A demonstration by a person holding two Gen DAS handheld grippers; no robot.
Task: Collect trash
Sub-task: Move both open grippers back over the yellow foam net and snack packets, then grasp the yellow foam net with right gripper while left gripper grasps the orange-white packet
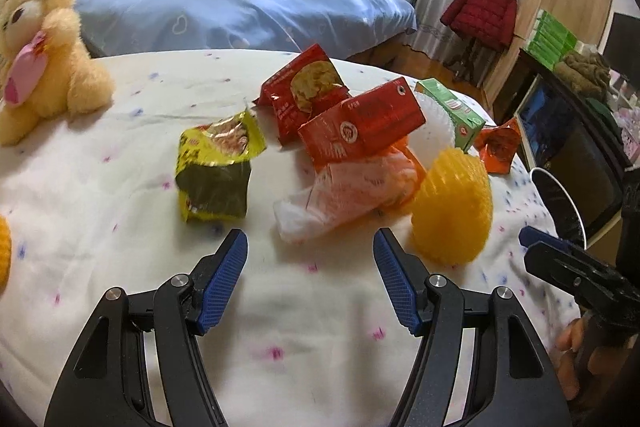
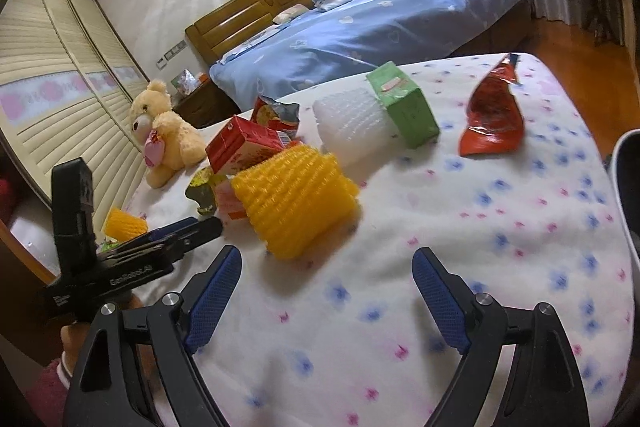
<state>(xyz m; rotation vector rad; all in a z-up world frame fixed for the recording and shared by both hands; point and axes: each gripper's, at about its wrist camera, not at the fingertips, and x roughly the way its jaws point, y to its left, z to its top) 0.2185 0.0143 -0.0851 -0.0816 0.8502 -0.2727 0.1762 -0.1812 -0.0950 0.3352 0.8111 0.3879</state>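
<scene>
The trash lies piled mid-frame on the flowered bedspread [image 1: 120, 163]: a yellow foam net [image 1: 452, 203] at centre right, a clear plastic bag [image 1: 340, 195] touching it, a red carton [image 1: 360, 127] resting on the bag, and a yellow-green wrapper [image 1: 216, 167] just left. The left claw [image 1: 310, 283] at the bottom gapes wide, empty. The right claw [image 2: 326, 301] likewise gapes wide, holding nothing. A teddy bear [image 1: 44, 47] sits upper left.

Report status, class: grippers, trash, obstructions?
Left gripper open, empty. Right gripper open, empty. Yellow net nearest, trash uncollected. Teddy aside, path clear.
</scene>
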